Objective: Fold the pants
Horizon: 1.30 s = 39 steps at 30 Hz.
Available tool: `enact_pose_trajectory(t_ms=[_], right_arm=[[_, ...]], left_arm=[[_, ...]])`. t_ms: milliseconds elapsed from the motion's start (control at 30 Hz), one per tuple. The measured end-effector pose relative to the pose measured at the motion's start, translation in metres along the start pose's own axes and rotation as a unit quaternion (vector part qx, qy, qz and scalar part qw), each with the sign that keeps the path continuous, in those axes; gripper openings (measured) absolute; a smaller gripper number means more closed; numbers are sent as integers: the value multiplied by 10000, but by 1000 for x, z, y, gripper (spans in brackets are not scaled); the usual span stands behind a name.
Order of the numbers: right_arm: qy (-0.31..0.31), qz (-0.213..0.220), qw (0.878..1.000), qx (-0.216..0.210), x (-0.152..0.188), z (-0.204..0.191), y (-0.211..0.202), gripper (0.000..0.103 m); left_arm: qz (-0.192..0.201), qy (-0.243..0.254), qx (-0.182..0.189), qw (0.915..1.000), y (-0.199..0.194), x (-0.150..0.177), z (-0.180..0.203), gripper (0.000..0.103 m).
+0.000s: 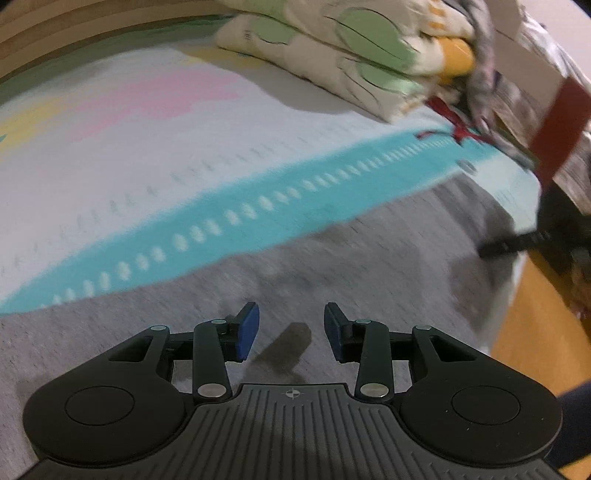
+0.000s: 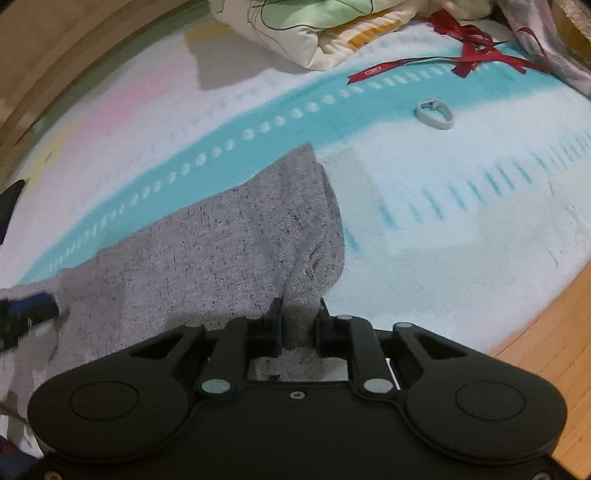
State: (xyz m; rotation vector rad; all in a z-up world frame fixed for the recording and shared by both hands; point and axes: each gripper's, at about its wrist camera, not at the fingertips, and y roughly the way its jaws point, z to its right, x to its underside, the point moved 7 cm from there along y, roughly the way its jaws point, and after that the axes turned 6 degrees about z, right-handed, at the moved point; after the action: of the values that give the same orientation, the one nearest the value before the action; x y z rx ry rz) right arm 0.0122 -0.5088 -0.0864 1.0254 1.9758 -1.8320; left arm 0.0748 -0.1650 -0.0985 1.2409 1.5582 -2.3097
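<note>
The grey pants (image 1: pixel 332 251) lie spread on a blanket with a teal stripe (image 1: pixel 258 199). My left gripper (image 1: pixel 291 325) is open and empty, just above the grey cloth. In the right wrist view my right gripper (image 2: pixel 298 321) is shut on a fold of the grey pants (image 2: pixel 221 243), with the cloth bunched between the pads. The left gripper (image 2: pixel 26 314) shows blurred at the left edge of that view. The right gripper (image 1: pixel 517 240) shows blurred at the right of the left wrist view, at the pants' far end.
Folded patterned bedding (image 1: pixel 332 48) lies at the back, also in the right wrist view (image 2: pixel 314 29). A red ribbon (image 2: pixel 461 59) and a grey ring (image 2: pixel 436 116) lie on the blanket. A wooden floor (image 2: pixel 546 332) runs along the bed's right edge.
</note>
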Motion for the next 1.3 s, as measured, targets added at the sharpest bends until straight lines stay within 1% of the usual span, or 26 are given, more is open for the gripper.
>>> enact_pose_trajectory(t_ms=[100,167,233,300,367,467,567,667,733,833,900,967,1033,1133,1200,1233,1267,1300], right_arm=[[-45,18,9999,100,-1,-3,-2,23],[-109,54,9998,151,-3,-8,-4,23],[-221,94,9995,226,-4,-16,-9,23],[-329,163,9991,211,-7,-25,-15,22],[-396,217,9988,179,-11,-34,-21,22],[-445,307,9985,59,-19,-54,-32,22],[-600,491,9968,-208,-29,-85,-47,22],[-792,682,9930,-555,-36,-125,-61,22],[-969,757,9890,-819,-39,-160,-68,22],[-1299,766,9815,-1176,-38,-212,-72,22],[-1559,714,9748,-1425,-32,-251,-70,22],[-1823,576,9684,-1604,-21,-289,-61,22],[-2117,358,9614,-1722,-4,-324,-46,22],[-2563,-29,9504,-1763,32,-369,-18,22],[-2848,-322,9414,-1780,58,-392,3,22],[-2966,-459,9365,-1813,69,-401,12,26],[-3102,-602,9303,-1863,79,-411,18,34],[-3254,-723,9236,-1894,88,-418,23,38]], left_arm=[[-80,174,-6,9998,3,11,9,38],[-156,307,-83,9994,9,19,10,38],[-58,596,-187,9980,12,22,14,38],[-64,986,-284,9947,13,23,21,39],[-95,962,-263,9950,12,22,20,39],[-164,526,-139,9984,8,19,8,38],[-201,93,-183,9996,-1,14,-13,38],[-104,-333,-379,9987,-18,8,-45,38],[-19,-661,-579,9961,-31,4,-71,38],[144,-1323,-882,9872,-53,2,-120,38],[266,-1803,-1077,9773,-69,3,-154,38],[395,-2117,-1280,9681,-84,6,-182,39],[530,-2399,-1499,9577,-98,10,-209,39],[667,-2746,-1632,9453,-114,18,-235,39],[687,-2857,-1630,9419,-119,23,-245,39],[683,-2882,-1589,9418,-120,25,-248,39],[672,-2883,-1539,9427,-121,26,-250,39],[663,-2862,-1488,9442,-121,27,-251,39]])
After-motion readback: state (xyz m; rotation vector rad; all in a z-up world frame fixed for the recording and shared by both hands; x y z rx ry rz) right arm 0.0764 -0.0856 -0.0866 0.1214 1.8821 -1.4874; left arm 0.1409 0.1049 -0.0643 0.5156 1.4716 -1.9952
